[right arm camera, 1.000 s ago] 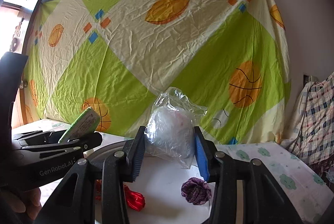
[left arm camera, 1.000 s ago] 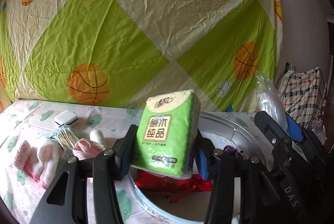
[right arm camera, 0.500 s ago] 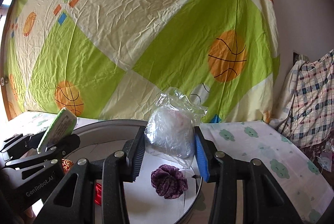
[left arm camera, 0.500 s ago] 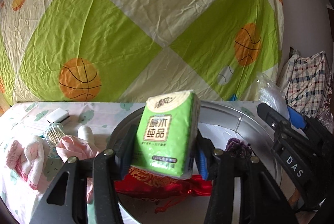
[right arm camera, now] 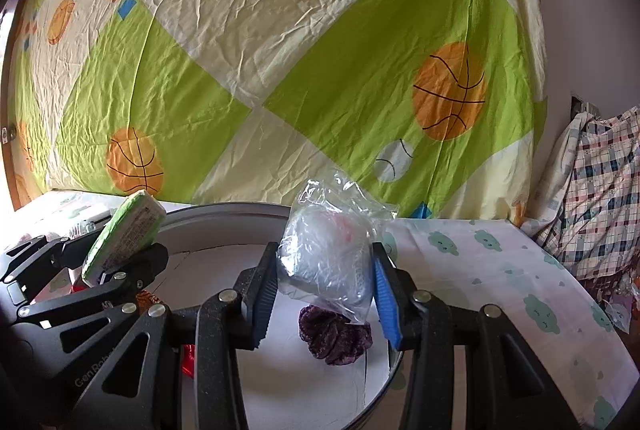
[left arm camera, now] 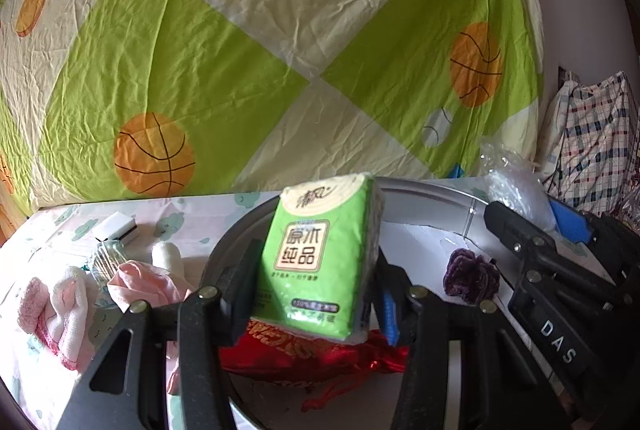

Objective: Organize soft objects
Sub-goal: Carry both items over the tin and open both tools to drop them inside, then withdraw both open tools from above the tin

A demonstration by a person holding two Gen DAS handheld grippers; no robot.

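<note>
My left gripper (left arm camera: 312, 294) is shut on a green tissue pack (left arm camera: 320, 258) and holds it above the round grey basin (left arm camera: 432, 189). My right gripper (right arm camera: 324, 294) is shut on a clear plastic bag of white stuff (right arm camera: 328, 254), also above the basin (right arm camera: 224, 211). A purple scrunchie (right arm camera: 334, 336) and a red pouch (left arm camera: 304, 354) lie on the basin's white floor. The right gripper shows in the left wrist view (left arm camera: 560, 270), and the left gripper with the tissue pack (right arm camera: 124, 242) shows in the right wrist view.
On the cloud-print bedsheet (right arm camera: 500, 270) left of the basin lie a pink-white cloth (left arm camera: 56, 306), a pink fabric (left arm camera: 140, 282), a white roll (left arm camera: 166, 258), a white box (left arm camera: 116, 228) and a clear cup of sticks (left arm camera: 106, 262). A plaid bag (right arm camera: 592, 197) stands at right.
Both grippers moved forward over the basin with their loads still held. The scrunchie and red pouch now show more fully below them.
</note>
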